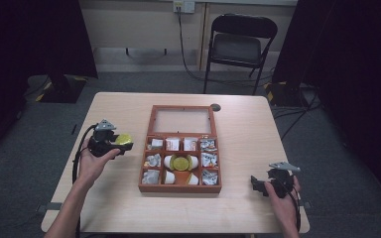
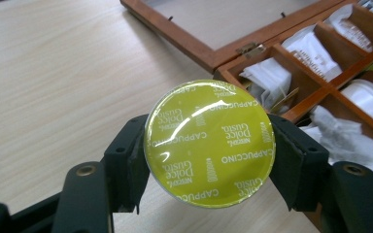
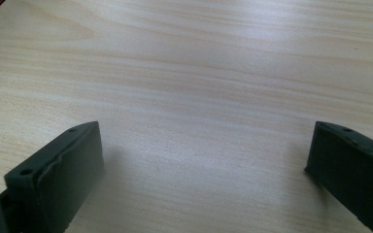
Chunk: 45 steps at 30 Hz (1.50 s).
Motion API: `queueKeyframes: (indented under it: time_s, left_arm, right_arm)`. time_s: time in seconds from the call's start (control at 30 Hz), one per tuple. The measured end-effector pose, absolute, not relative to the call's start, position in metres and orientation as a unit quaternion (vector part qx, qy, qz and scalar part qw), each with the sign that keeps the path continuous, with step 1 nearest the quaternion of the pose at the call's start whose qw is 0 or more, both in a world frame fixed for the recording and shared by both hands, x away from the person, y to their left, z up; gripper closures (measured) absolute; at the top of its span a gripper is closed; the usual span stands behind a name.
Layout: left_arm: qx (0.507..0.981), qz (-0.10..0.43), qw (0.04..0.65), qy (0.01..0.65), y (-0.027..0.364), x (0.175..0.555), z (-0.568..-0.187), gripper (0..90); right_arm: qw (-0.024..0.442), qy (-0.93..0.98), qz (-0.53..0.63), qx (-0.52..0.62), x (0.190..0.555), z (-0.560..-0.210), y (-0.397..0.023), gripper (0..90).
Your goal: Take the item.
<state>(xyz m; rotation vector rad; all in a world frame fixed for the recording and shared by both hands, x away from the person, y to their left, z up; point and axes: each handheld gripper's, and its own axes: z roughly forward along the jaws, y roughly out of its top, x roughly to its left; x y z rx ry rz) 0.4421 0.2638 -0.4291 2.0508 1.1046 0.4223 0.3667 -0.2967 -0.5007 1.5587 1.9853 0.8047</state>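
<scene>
My left gripper (image 1: 120, 142) is shut on a yellow-green coffee capsule (image 2: 209, 143), its foil lid printed "Dolce Gusto Cappuccino"; the same capsule (image 1: 124, 139) hangs above the table left of the wooden box. The wooden compartment box (image 1: 144, 176) lies open at the table's middle, lid (image 1: 181, 121) flat behind it. In its middle compartment sits another yellow-green capsule (image 1: 181, 162) among white capsules (image 1: 170, 177). My right gripper (image 1: 259, 184) is near the table's front right corner; its jaws stand wide open over bare wood with nothing between the fingertips (image 3: 60, 170).
Paper sachets (image 2: 267, 80) and tea bags fill the box's outer compartments. The light wooden table (image 1: 248, 134) has free room left and right of the box. A black folding chair (image 1: 239, 47) stands behind the table, with cables on the grey floor.
</scene>
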Motion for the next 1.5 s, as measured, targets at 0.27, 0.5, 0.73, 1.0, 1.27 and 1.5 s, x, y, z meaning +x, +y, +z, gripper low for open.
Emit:
queueKeyframes:
  time_s: [0.27, 0.5, 0.73, 1.0, 1.27, 1.5]
  left_arm:
    - [0.806, 0.154, 0.361, 0.443, 0.261, 0.448, -0.445, 37.9]
    - [0.815, 0.16, 0.331, 0.447, 0.258, 0.453, -0.459, 37.9]
    - [0.818, 0.148, 0.32, 0.456, 0.263, 0.456, -0.471, 37.9]
    - [0.817, 0.146, 0.315, 0.46, 0.263, 0.457, -0.478, 37.8]
    - [0.817, 0.144, 0.303, 0.469, 0.263, 0.458, -0.48, 31.3]
    - [0.813, 0.143, 0.312, 0.47, 0.266, 0.457, -0.477, 24.2]
  right_arm:
    - [0.244, 0.727, 0.295, 0.571, 0.367, -0.501, -0.297, 0.0]
    - [0.244, 0.727, 0.295, 0.57, 0.367, -0.501, -0.297, 0.0]
    - [0.244, 0.727, 0.295, 0.571, 0.367, -0.501, -0.297, 0.0]
    - [0.244, 0.727, 0.295, 0.571, 0.367, -0.501, -0.297, 0.0]
    - [0.244, 0.727, 0.295, 0.571, 0.367, -0.501, -0.297, 0.0]
    - [0.244, 0.727, 0.295, 0.571, 0.367, -0.501, -0.297, 0.0]
